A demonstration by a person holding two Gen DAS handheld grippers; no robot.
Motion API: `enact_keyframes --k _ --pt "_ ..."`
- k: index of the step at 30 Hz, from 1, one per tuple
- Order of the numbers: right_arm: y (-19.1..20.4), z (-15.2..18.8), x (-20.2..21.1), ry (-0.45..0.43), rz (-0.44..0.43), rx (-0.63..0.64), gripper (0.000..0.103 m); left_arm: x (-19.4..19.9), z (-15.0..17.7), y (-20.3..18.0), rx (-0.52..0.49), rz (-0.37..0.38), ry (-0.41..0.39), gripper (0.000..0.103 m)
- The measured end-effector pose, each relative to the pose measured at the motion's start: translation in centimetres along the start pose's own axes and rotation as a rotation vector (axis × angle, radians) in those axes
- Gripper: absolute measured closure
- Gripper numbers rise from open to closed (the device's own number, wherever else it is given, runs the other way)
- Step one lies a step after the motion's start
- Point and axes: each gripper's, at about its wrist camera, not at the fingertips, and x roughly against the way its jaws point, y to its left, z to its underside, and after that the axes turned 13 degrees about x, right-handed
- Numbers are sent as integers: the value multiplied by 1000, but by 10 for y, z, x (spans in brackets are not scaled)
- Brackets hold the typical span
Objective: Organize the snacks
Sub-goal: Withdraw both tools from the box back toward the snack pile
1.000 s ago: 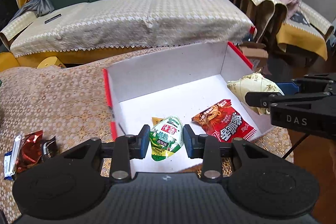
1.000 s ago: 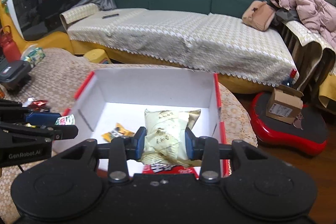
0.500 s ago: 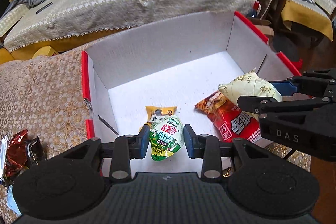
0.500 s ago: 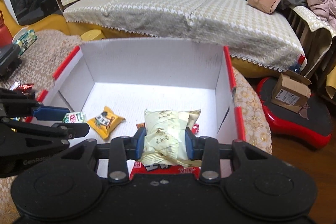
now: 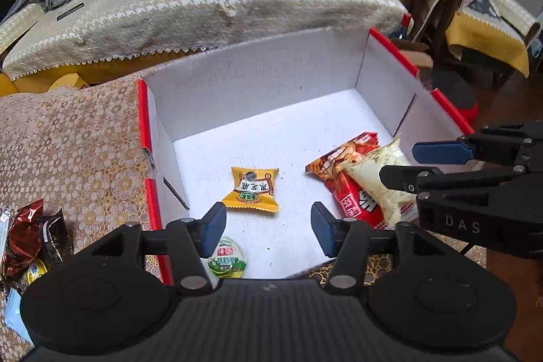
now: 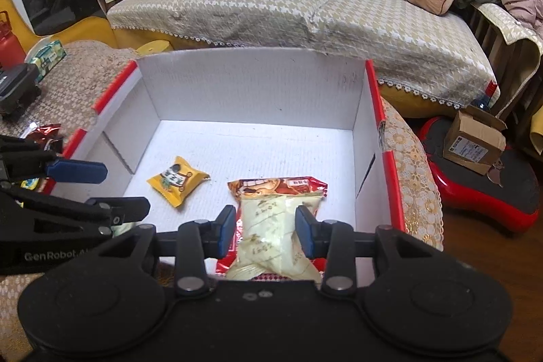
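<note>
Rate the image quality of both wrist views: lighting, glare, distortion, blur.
Left wrist view: sharp, evenly lit; the white box floor is bright, nearly washed out; fisheye bends the sofa edge. Right wrist view: equally sharp; dark vignette in the corners; box floor glares near the back wall; the yellow snack casts only a soft shadow.

I see the box [image 6: 251,90] back half bare, room to pass; yellow packet [image 6: 177,180], red bag [image 6: 278,187], pale bag [image 6: 268,236] crowd the front; walls hem both sides.

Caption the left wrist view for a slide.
Left hand-held gripper open above the white box; green snack lies on the floor beneath it.
</note>
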Motion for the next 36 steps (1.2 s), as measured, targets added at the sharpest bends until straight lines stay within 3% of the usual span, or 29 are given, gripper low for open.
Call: enact_keyframes --k 17,22,36 --pt "28 -1 72 -131 -53 0 58 84 19 19 41 41 -135 32" --pt "46 0 87 -164 -69 19 49 107 30 36 66 21 -182 25" --pt "110 2 93 -174 -134 74 48 150 83 115 216 -118 -278 17"
